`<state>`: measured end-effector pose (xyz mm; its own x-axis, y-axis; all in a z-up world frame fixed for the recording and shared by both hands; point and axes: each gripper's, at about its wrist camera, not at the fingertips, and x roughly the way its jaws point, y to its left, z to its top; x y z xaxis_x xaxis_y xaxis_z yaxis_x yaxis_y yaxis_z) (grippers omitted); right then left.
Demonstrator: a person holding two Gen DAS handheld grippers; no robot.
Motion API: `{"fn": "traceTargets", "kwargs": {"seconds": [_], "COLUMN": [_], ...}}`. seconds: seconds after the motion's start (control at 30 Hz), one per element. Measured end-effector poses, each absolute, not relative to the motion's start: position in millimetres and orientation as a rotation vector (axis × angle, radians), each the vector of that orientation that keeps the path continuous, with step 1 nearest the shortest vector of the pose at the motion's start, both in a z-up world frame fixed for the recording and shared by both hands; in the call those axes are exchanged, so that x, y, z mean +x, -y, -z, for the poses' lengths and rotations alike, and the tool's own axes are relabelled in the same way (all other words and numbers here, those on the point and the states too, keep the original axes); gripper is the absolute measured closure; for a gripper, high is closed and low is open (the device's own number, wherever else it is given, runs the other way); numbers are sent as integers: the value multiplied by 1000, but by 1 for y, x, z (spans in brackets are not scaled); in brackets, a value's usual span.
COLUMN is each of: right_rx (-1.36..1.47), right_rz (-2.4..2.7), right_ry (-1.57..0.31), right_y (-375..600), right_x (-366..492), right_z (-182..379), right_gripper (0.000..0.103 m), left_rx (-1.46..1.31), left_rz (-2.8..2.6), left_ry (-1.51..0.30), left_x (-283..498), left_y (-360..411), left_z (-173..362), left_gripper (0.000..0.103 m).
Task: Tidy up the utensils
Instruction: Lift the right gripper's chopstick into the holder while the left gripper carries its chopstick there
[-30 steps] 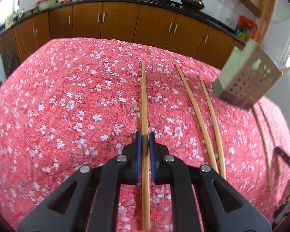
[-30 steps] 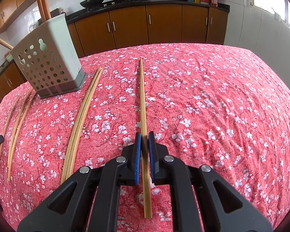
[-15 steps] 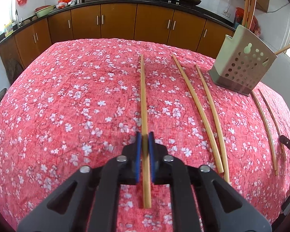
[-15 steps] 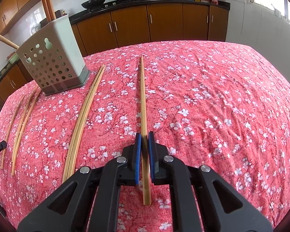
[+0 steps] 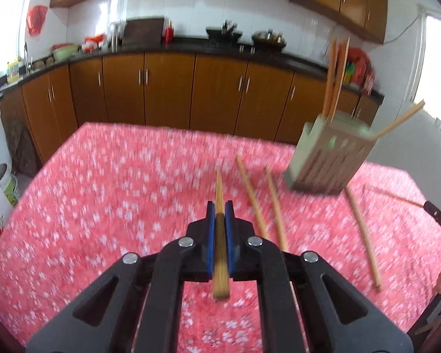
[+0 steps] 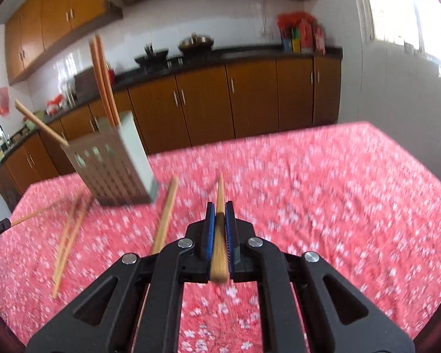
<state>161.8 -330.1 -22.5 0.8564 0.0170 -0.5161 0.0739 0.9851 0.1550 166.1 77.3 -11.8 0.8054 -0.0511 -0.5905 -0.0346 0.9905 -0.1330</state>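
My left gripper (image 5: pixel 220 210) is shut on a bamboo chopstick (image 5: pixel 220 253) that runs forward between its blue pads, lifted off the red flowered cloth (image 5: pixel 108 206). My right gripper (image 6: pixel 220 210) is likewise shut on another chopstick (image 6: pixel 219 250), raised above the cloth (image 6: pixel 323 191). The pale perforated holder (image 5: pixel 329 158) stands ahead and to the right in the left wrist view, with a few chopsticks sticking up out of it. In the right wrist view the holder (image 6: pixel 114 167) stands ahead and to the left. Both views are motion-blurred.
Loose chopsticks (image 5: pixel 275 203) lie on the cloth between me and the holder, more (image 5: pixel 363 232) beside it; in the right wrist view they lie left of my fingers (image 6: pixel 166 214) and further left (image 6: pixel 69 235). Brown cabinets (image 5: pixel 161 94) and a black counter (image 6: pixel 220 56) run behind the table.
Both grippers have lifted with their chopsticks and tilted up, so the chopsticks have left the cloth and the cabinets and wall now fill the upper view.
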Motion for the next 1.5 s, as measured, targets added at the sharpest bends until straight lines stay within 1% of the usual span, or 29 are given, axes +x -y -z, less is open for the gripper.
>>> {"fn": "traceTargets", "kwargs": {"seconds": [0.13,0.43,0.8,1.03,1.23,1.5], "right_rx": [162,141,159,181,214,241], "right_rz": [31,22,-168,-198,-135,-65], "right_ry": [-492,-433,-201,-70,31,53], "right_y": [328,319,287,265,260,254], "right_x": [162,162,146,163,196,236], "right_z": [9,-9,-104,-137,-145,-124], "right_gripper": [95,95,95,95,95,95], "left_rx": [-162,-147,-145,-164,-147,-173], "left_rz": [18,25,176,260,233,192], "left_ry": [-551,-506,-373,-284,-198,-176], "left_x": [163,169,161,174,198,243], "left_y": [-78,-74,-45,-9,16,27], "left_z": [-16,-38,-113,-155,-179,-165], "left_gripper": [95,95,95,95,95,95]}}
